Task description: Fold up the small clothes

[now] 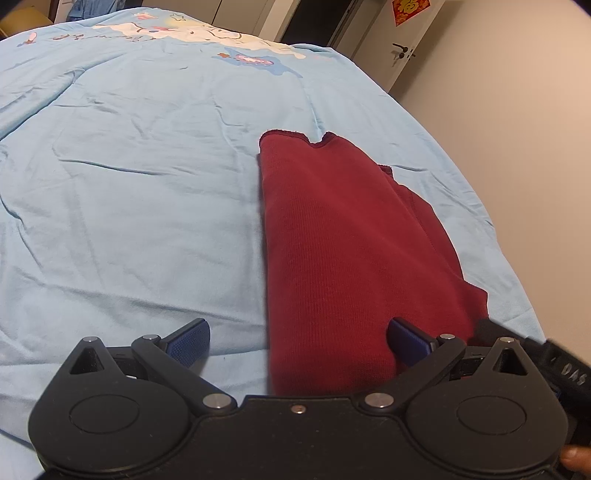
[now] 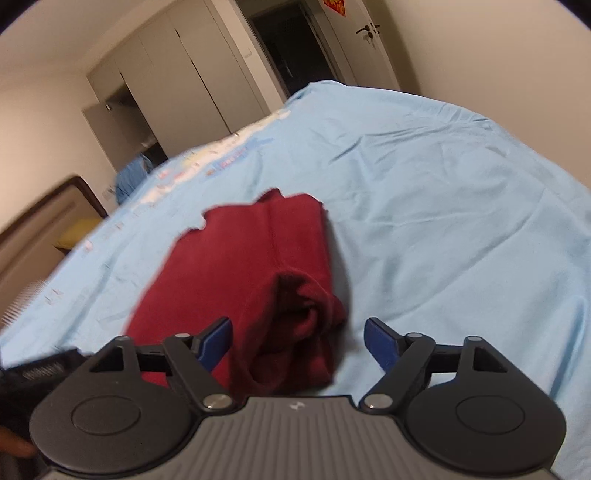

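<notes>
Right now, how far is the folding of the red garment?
Done: the red garment lies on the blue sheet folded lengthwise into a narrow strip. In hand: nothing; the left gripper and the right gripper are both open above its near end. Left, probably: folding the strip across, since its near layers look loose.

You're in home bedroom: bed under blue cartoon-print sheet, built-in wardrobes, door with red paper decoration.

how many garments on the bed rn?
1. A dark red garment, partly folded, lies on the light blue bedsheet, just ahead of both open grippers: left gripper, right gripper. Anything beneath it is hidden.
</notes>
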A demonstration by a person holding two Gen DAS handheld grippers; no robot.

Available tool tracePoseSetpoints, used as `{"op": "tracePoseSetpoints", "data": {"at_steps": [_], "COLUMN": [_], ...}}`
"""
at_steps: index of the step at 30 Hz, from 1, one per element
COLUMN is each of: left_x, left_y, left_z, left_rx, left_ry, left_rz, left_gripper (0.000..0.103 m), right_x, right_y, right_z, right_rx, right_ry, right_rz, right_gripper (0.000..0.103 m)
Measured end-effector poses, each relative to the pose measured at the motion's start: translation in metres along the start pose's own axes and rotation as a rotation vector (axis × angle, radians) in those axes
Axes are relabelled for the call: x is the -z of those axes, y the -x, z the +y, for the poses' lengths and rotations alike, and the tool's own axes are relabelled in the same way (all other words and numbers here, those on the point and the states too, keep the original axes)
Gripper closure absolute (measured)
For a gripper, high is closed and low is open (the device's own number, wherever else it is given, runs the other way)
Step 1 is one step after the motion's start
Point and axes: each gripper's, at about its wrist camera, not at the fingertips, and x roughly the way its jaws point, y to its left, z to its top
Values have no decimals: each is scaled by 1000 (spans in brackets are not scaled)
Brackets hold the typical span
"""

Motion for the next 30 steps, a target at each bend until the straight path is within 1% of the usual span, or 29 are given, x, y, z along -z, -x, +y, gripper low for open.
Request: {"op": "tracePoseSetpoints", "data": {"at_steps": [2,8,13,19,21,25,30], "left_x": [0,1,1,2,2,-7,-32], "left_y": [0,-1,-2,-2,-2,2,-1], "left_z": [0,-1,-2,-2,-2,3,4], "left_rx": [-1,-10,-15,-19,-11,24,42], "left_ry": [-2,-4,-7,-8,-5,11,-19], "left_rz": [2,8,9,11,5,-31,-62], "left_gripper": [1,1,1,1,1,1,1], "right_x": [6,15,17,16,15,3,-24], "right_y": [-2,-1,-4,-7,-3,6,-10], "right_z": [3,-4,-6,-5,-6,-12,-19], "right_rx": [62,112,128,134,107,4,-78], "right_ry": [48,48,48,54,39,5,-10], "right_rz": [15,23,34,40,21,-45,-50], "right_gripper": [15,4,0,0,0,0,0]}}
